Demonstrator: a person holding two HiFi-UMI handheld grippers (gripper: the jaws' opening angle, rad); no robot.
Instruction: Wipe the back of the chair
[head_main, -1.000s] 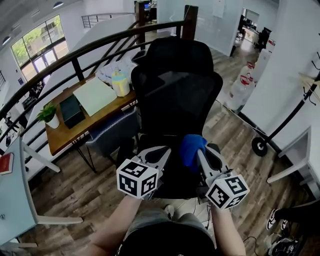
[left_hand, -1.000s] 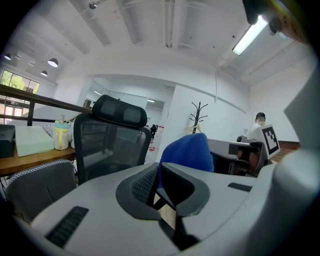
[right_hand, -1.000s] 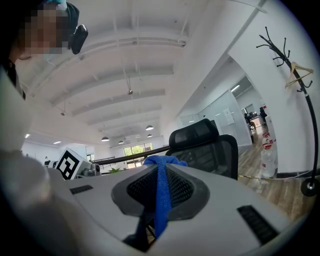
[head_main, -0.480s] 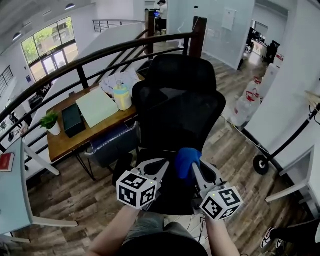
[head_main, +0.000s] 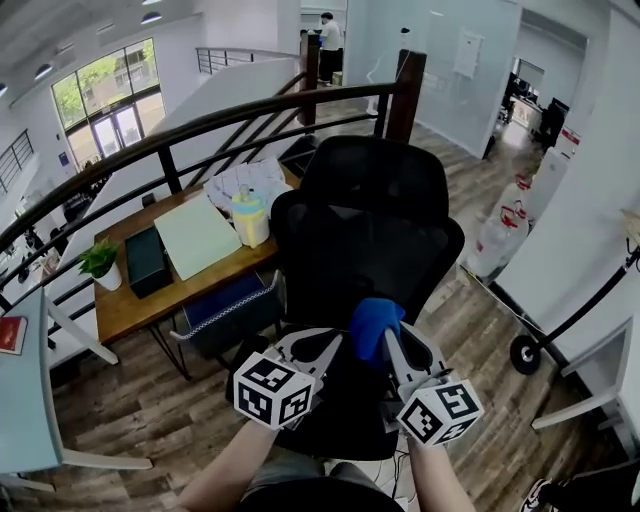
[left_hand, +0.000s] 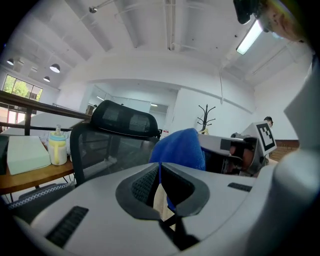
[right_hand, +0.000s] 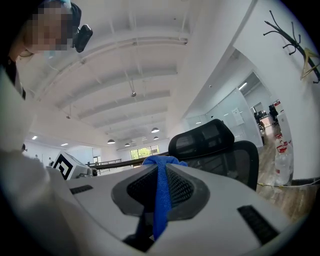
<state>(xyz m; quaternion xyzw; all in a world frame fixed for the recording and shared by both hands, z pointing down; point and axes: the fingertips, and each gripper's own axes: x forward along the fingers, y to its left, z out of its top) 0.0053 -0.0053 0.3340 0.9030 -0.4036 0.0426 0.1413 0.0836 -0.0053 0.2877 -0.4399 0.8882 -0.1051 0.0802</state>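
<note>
Jaws of the right gripper (head_main: 385, 338) clamped on a blue cloth (head_main: 372, 322), jaws of the left gripper (head_main: 322, 342) pressed together empty; both low before the black mesh office chair (head_main: 365, 230), wooden desk (head_main: 130, 305) left of it.

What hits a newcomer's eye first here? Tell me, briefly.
A big black mesh office chair fills the centre of the head view. Just below it, the right gripper is shut on a bright blue cloth, vivid against the chair's black.
</note>
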